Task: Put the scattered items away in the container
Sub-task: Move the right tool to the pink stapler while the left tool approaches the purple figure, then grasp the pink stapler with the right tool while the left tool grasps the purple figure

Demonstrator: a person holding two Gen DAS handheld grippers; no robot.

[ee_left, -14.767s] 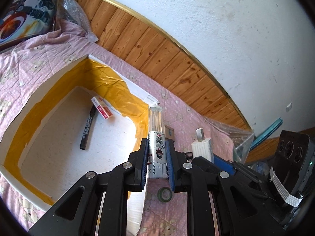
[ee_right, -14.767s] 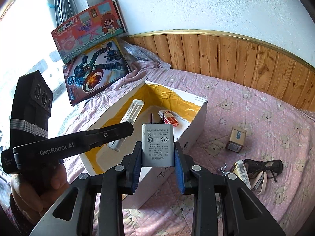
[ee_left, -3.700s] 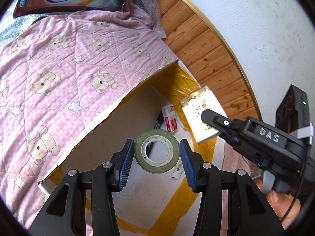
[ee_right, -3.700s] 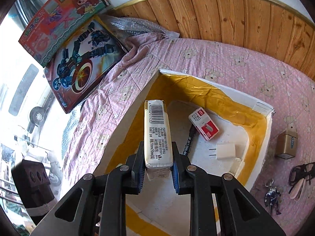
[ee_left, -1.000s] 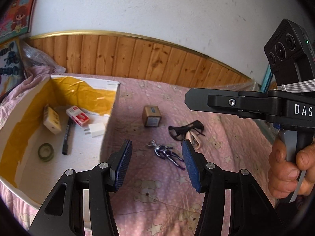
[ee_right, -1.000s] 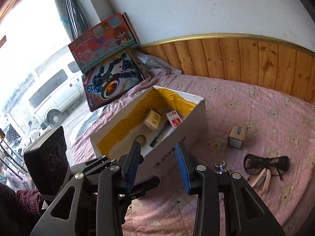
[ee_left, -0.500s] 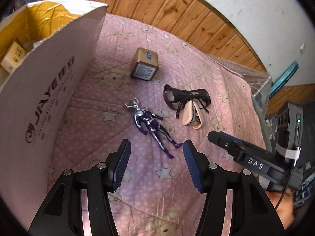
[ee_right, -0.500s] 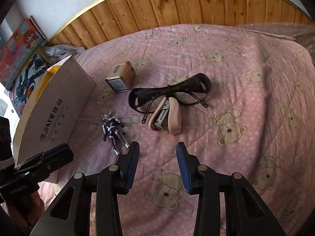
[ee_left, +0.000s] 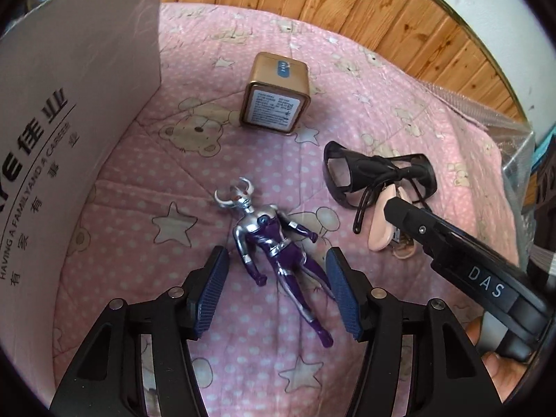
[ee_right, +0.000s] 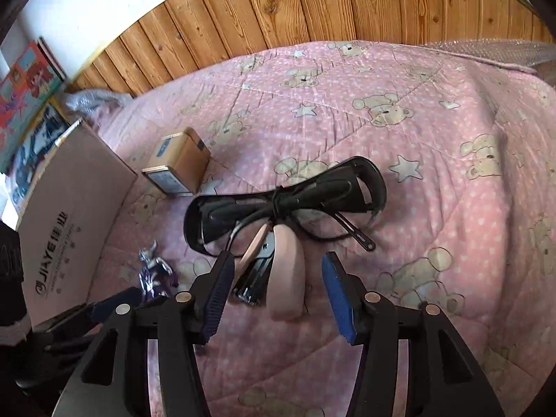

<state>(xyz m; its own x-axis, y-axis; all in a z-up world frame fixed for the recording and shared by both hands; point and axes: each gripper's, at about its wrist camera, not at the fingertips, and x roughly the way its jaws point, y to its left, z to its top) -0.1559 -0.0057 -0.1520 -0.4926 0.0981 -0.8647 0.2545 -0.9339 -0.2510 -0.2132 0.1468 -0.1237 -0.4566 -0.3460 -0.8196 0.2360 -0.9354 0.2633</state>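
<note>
The left gripper (ee_left: 276, 288) stood wide, empty, its pads flanking the legs of the toy figure (ee_left: 274, 246) lying flat on the quilt (ee_left: 347, 111). The right gripper (ee_right: 278, 286) also gaped wide, the pink stapler (ee_right: 278, 274) between its pads, the black glasses (ee_right: 285, 205) just beyond. Each would do best to settle lower, centre, then pinch squarely. The cardboard box (ee_left: 62, 139) stood to the left.

I'm lowering my left gripper (ee_left: 276, 292), now straddling the purple figure (ee_left: 274, 246). My right gripper (ee_right: 274, 290) is closing in around the pink stapler (ee_right: 285, 274).
</note>
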